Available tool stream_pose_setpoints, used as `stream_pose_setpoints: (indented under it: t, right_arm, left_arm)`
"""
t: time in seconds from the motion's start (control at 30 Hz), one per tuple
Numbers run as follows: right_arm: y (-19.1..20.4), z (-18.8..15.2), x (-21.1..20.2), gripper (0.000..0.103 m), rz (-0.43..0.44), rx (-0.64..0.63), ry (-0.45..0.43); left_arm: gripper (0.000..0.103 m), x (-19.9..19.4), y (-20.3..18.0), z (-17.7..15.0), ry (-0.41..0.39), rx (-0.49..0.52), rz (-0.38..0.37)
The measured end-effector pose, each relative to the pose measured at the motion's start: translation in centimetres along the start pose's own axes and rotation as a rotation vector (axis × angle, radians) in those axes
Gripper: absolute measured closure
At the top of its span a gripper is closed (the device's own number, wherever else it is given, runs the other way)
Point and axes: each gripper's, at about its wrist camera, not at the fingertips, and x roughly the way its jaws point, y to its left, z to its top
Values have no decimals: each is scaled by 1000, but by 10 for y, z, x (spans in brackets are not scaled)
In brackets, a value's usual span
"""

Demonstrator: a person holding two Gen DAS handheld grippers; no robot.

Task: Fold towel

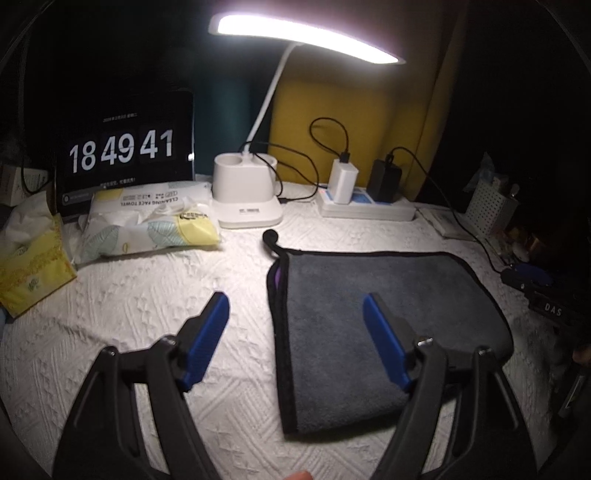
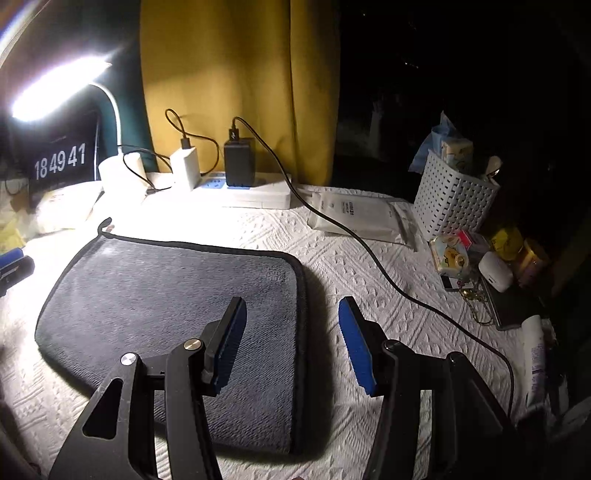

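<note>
A grey towel (image 1: 388,325) lies already folded on the bench (image 1: 147,314); left claw (image 1: 295,306) and right claw (image 2: 291,310) hover wide open, empty.

A lit white desk lamp (image 1: 306,33) brightens the white textured tablecloth (image 1: 147,295) before a yellow curtain (image 2: 240,74), surroundings dark.

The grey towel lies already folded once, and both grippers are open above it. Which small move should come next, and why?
Probably lower the left gripper onto the left edge of the grey towel and close on it. This gripper is open and straddles that edge, where the layers show. The right gripper is also open and straddles the right edge, holding nothing, so another fold needs a grasp first.
</note>
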Motion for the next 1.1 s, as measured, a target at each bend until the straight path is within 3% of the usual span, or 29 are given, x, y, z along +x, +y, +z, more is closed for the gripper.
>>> stream_pose_setpoints:
  t: [0.57,1.1]
  right_arm:
    - [13,-12,-52,48,38,3,-72]
    - [25,-25,-98,48,69,-28,-125]
  left_arm:
    - [27,-55,-19,-24,-88,10,-44]
    - [27,-78,-58,-67,-116,83,-84]
